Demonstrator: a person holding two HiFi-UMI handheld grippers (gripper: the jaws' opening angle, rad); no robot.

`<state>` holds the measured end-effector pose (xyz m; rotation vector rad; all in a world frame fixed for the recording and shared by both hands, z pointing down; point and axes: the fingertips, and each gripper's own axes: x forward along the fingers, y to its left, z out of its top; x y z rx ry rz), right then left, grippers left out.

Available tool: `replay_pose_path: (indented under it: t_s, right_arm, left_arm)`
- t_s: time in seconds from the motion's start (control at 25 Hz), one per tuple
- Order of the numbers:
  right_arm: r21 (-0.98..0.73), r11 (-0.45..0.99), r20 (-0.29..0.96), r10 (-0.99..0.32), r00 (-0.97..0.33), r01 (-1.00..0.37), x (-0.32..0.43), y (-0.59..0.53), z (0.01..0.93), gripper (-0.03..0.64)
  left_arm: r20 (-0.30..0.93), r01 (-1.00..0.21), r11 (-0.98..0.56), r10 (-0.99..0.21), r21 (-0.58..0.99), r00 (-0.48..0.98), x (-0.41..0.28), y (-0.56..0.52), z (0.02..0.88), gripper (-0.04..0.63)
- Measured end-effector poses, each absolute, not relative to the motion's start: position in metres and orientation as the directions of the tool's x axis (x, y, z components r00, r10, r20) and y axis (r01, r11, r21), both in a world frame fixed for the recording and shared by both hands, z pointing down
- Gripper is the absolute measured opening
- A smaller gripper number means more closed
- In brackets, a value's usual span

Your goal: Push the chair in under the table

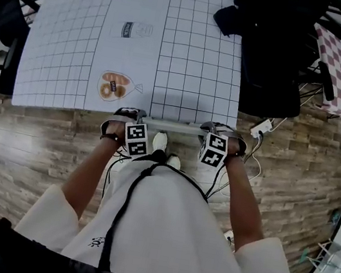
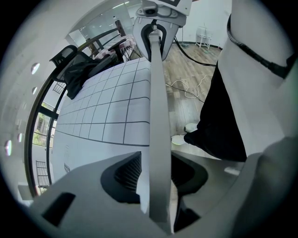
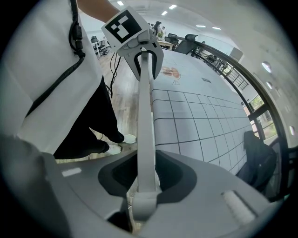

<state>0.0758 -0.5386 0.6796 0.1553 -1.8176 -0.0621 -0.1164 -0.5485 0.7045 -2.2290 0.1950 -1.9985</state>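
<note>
Chair: grey chair (image 1: 172,126) at centre frame, only its top rail (image 3: 145,116) showing at the near edge of the white gridded worktop (image 1: 198,52).
Left tongs (image 2: 156,181): parted, loose around the top rail.
Right tongs (image 3: 146,179): closed on the top rail.
Progress: the seat looks tucked under, so letting go is probably all that remains.

I read this as an open office/lab: ceiling lights (image 3: 173,7), office chairs (image 3: 188,42) at back. Grid-marked surface (image 1: 198,52), power strip (image 1: 262,127) on plank floor (image 1: 25,146).
</note>
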Motion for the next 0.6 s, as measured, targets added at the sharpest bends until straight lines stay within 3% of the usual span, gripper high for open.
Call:
replay_pose_path:
  t_s: [0.48,0.6]
  right_arm:
    - [0.117,0.986,0.968,-0.141,-0.207,-0.121,0.077,-0.558,0.680,0.136]
    - [0.093,0.987,0.969,-0.120,-0.216,-0.132,0.074,-0.556,0.675,0.127]
  left_arm:
    - [0.978,0.020,-0.987,-0.157,-0.161,0.138,-0.115,-0.565,0.704,0.190]
    - [0.966,0.021,-0.986,-0.158,-0.166,0.207,-0.110,-0.560,0.695,0.162]
